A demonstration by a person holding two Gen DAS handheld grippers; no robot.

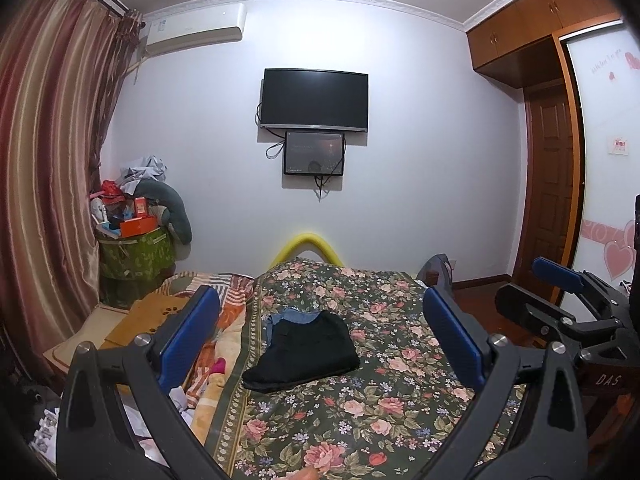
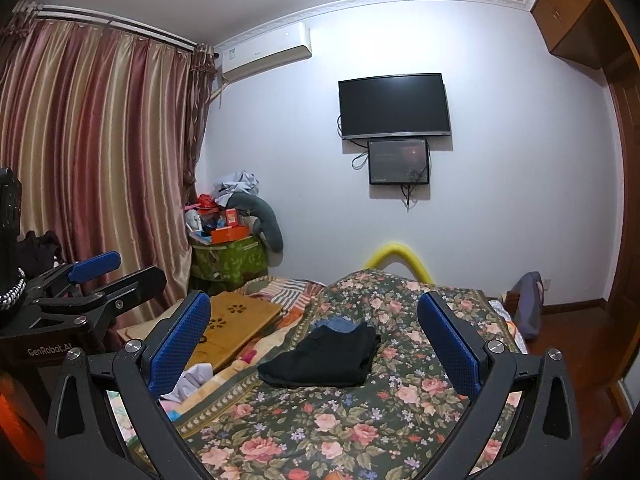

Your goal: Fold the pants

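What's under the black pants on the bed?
A blue garment pokes out from beneath the far edge of the black pants, on the floral bedspread. How far it extends underneath is covered.

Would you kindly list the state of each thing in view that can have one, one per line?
left gripper: open, empty, held above the bed
right gripper: open, empty, held above the bed
black pants: folded, lying on the floral bedspread
television: screen dark
small screen: dim picture showing
curtains: drawn shut
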